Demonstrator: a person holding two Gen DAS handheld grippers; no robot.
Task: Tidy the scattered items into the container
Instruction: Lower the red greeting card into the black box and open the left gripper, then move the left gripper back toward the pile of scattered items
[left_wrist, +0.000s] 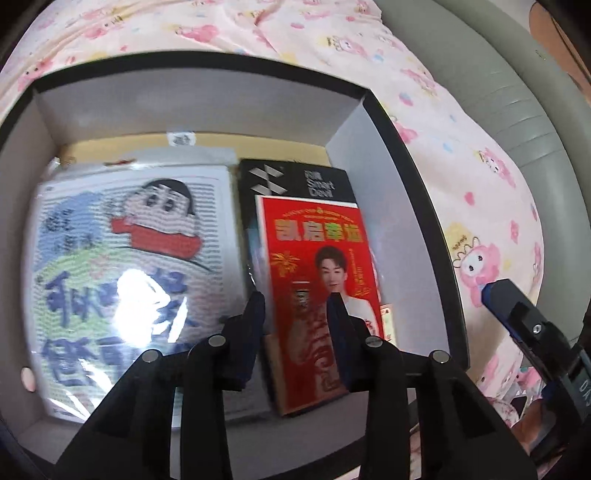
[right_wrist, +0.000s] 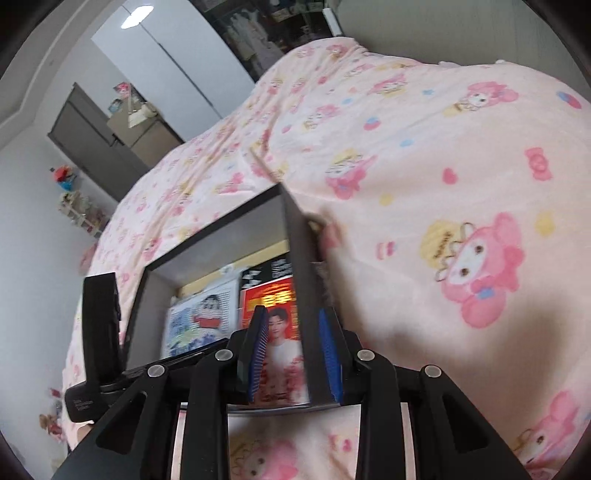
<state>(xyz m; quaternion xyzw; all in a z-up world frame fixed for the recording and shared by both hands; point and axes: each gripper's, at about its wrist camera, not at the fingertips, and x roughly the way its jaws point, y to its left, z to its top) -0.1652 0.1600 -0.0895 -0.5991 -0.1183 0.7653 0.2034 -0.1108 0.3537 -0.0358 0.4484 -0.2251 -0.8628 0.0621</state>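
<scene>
Left wrist view: the left hand-held gripper (left_wrist: 295, 299) hangs parted and empty over the red portrait card (left_wrist: 317, 258), hiding its lower part, inside the black-rimmed grey box (left_wrist: 413, 206) on the pink cartoon-print bed (left_wrist: 480, 166). The right hand-held gripper (right_wrist: 291, 325) straddles the box's wall, fingers open; the contents are blurred.

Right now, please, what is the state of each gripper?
Left gripper: open, holding nothing, above the red card in the box.
Right gripper: open, straddling the box wall, not clamped.

Left wrist peers down into the box (left_wrist: 406, 155); right wrist shares it, nearside
</scene>
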